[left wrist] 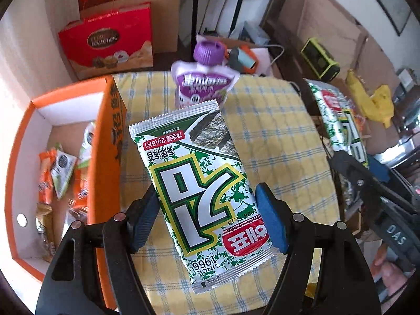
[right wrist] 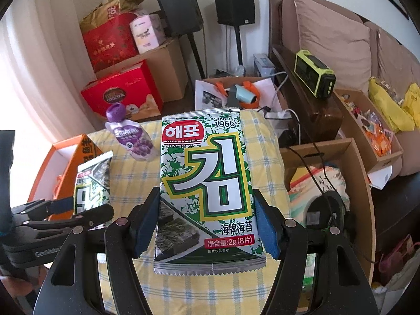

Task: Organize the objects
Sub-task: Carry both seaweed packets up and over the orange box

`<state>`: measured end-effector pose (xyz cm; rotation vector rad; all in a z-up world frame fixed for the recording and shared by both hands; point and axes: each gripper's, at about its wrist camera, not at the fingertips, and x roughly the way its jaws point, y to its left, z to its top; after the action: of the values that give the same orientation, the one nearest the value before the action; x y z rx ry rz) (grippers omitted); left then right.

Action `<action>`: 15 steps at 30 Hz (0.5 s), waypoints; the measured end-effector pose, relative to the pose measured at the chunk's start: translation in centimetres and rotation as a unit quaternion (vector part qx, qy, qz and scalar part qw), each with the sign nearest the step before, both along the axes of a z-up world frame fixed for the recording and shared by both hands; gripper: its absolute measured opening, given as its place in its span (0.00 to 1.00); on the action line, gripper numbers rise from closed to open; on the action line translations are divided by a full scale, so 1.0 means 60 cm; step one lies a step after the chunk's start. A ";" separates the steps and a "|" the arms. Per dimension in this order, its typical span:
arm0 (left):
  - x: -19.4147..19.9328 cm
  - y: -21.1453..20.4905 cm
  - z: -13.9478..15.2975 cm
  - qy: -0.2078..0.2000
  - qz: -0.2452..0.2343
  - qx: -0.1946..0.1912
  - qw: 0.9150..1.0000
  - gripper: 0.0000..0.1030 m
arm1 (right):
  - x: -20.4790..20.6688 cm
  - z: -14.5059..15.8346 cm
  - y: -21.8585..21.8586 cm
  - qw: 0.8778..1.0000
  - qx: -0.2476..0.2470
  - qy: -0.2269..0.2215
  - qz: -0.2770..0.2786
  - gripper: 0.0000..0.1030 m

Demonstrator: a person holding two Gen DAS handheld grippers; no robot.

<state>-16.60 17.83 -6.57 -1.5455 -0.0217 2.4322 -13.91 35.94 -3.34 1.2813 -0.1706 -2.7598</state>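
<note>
My left gripper (left wrist: 207, 218) is shut on a green-and-white seaweed packet (left wrist: 199, 183), held above the yellow checked tablecloth (left wrist: 275, 136), just right of an orange box (left wrist: 105, 157). My right gripper (right wrist: 206, 223) is shut on a second seaweed packet (right wrist: 207, 183) over the same cloth. In the right wrist view the left gripper (right wrist: 78, 210) and its packet (right wrist: 92, 183) show at the left; in the left wrist view the right gripper's packet (left wrist: 338, 120) shows at the right. A purple-capped drink pouch (left wrist: 202, 78) stands at the cloth's far edge; it also shows in the right wrist view (right wrist: 134, 136).
The orange box holds several snack packets (left wrist: 57, 173). A red gift box (right wrist: 123, 94) and cardboard boxes stand behind. A brown cardboard box (right wrist: 362, 183) with a cable sits to the right, beside a sofa (right wrist: 341, 39) and a box of sweets (right wrist: 375, 134).
</note>
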 end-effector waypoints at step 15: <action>0.006 -0.082 0.093 0.085 0.018 -0.017 0.996 0.68 | -0.004 0.057 -0.073 0.999 0.009 0.031 0.027 0.67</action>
<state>-16.21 12.89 -1.00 -1.3563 0.0243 2.5959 -14.18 31.58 0.10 1.1855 -0.1050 -2.7579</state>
